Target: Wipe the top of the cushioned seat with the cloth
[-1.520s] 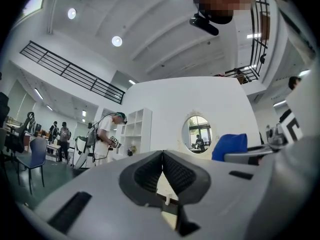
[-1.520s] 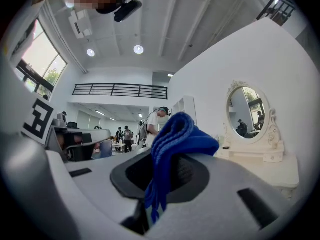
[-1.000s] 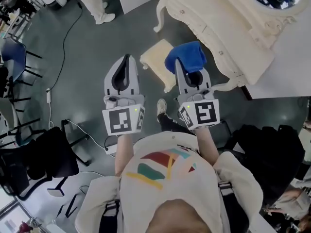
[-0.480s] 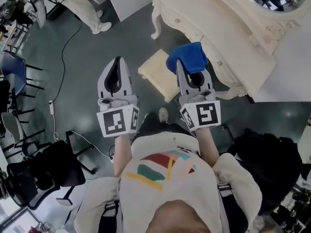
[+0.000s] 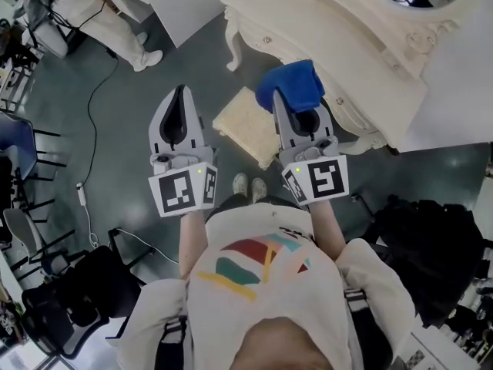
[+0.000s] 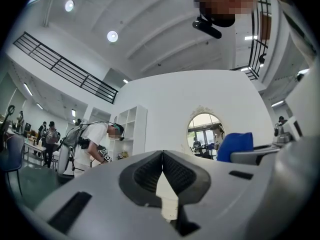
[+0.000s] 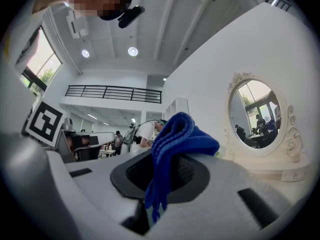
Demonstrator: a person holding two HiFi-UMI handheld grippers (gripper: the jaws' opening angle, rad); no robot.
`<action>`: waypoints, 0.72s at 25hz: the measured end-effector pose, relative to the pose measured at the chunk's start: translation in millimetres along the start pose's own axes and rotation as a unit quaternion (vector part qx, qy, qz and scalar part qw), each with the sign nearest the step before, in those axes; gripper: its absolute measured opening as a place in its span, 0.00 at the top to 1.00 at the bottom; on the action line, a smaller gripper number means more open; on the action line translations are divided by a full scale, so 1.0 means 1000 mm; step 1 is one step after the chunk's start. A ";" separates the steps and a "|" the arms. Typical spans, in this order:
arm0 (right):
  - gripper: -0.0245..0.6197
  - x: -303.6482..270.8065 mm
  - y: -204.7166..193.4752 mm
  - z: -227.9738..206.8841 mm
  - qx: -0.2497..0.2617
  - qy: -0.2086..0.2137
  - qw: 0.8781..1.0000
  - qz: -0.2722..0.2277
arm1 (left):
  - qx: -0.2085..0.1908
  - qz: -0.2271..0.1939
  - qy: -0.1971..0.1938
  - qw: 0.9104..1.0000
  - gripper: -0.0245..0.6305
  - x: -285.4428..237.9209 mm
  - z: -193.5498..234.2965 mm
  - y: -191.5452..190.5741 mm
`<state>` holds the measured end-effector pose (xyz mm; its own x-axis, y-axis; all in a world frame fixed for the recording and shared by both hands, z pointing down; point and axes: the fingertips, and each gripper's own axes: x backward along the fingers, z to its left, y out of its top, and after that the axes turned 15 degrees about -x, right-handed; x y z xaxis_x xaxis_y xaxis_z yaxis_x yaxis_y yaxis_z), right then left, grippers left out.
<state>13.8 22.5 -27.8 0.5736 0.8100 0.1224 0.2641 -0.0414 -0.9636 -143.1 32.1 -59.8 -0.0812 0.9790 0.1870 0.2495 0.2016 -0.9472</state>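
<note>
Right gripper [image 5: 286, 106] clamps blue cloth [image 5: 293, 83], held up above cream cushioned seat [image 5: 243, 122] on floor. Left gripper [image 5: 179, 92] closed, empty. Best: lower cloth flat onto seat top, sweep edge to edge, light pressure.

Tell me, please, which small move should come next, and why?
Probably lower the right tongs toward the cushioned seat. They are shut on the blue cloth, but the cloth hangs in the air, not touching the seat top. The left tongs are shut and empty.
</note>
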 end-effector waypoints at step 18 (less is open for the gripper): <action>0.90 -0.069 -0.041 -0.071 -0.087 -0.029 0.996 0.000 | -0.007 -0.019 -0.068 0.997 0.96 -0.099 -0.018 -0.056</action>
<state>19.1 -73.2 19.8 0.5297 0.8419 0.1032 0.3969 -0.1386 -0.9073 -131.9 -75.0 -20.8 -0.2214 0.9575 0.1847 0.2573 0.2401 -0.9360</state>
